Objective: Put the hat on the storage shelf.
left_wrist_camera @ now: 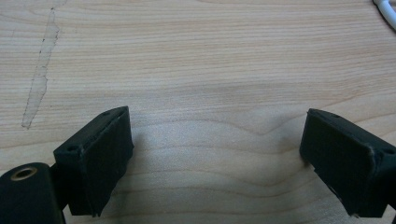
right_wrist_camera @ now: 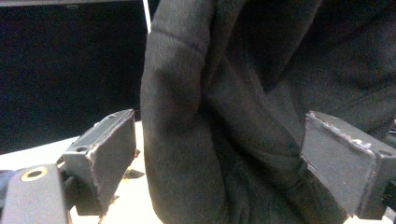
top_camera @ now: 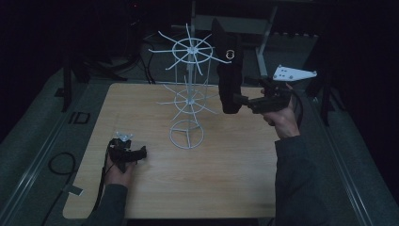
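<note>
A white wire rack (top_camera: pixel 188 94) with spoked tiers stands at the middle of the wooden table (top_camera: pixel 226 169). A black fabric piece (top_camera: pixel 229 70) hangs by a metal ring (top_camera: pixel 229 53) from an upper spoke on the rack's right. My right gripper (top_camera: pixel 237 100) is level at the fabric's lower end. In the right gripper view its jaws (right_wrist_camera: pixel 219 158) stand wide with the black fabric (right_wrist_camera: pixel 210 116) between them, and the pads do not press on it. My left gripper (top_camera: pixel 141 152) rests low on the table at the front left, open (left_wrist_camera: pixel 215 154) over bare wood.
The rack's round base (top_camera: pixel 187 134) sits between the two hands. A white bit of the rack (left_wrist_camera: pixel 385 9) shows at the top right of the left gripper view. A cable (top_camera: pixel 61 162) loops on the floor left of the table. Metal framing (top_camera: pixel 263 28) stands behind.
</note>
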`<state>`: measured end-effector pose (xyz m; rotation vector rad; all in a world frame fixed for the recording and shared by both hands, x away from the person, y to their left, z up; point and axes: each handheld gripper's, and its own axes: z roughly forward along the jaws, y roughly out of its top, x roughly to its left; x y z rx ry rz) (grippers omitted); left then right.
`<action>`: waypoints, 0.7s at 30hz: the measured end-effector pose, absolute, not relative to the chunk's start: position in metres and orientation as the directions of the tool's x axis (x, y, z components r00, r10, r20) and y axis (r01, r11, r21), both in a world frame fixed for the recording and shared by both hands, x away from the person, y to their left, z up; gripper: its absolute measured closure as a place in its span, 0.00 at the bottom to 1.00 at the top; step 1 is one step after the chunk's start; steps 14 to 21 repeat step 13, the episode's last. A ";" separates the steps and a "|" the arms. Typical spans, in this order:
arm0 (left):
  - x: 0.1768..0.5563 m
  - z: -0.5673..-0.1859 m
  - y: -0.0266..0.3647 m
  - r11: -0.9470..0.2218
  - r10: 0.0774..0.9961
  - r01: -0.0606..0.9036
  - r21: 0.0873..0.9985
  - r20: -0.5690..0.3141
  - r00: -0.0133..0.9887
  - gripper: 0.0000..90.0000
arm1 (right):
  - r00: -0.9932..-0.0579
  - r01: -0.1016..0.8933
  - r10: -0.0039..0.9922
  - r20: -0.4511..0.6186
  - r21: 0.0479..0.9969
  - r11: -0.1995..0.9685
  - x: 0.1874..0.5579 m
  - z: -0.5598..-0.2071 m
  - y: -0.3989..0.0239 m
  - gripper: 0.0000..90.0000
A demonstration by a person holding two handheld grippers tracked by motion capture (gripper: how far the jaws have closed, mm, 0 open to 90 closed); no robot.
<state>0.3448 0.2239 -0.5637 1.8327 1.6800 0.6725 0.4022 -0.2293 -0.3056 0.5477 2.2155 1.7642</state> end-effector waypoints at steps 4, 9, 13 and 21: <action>0.345 -0.564 0.224 -0.059 0.996 0.716 0.696 -0.007 0.090 0.11 | -0.895 0.142 0.445 0.033 0.967 0.212 0.400 -0.311 -0.232 0.12; 0.345 -0.564 0.224 -0.059 0.996 0.716 0.696 -0.007 0.090 0.11 | -0.894 0.156 0.445 0.042 0.962 0.223 0.398 -0.318 -0.234 0.12; 0.345 -0.564 0.224 -0.059 0.996 0.716 0.696 -0.007 0.089 0.11 | -0.893 0.165 0.447 0.051 0.961 0.221 0.398 -0.323 -0.237 0.12; 0.345 -0.564 0.224 -0.059 0.996 0.716 0.696 -0.007 0.089 0.11 | -0.893 0.165 0.447 0.051 0.961 0.221 0.398 -0.323 -0.237 0.12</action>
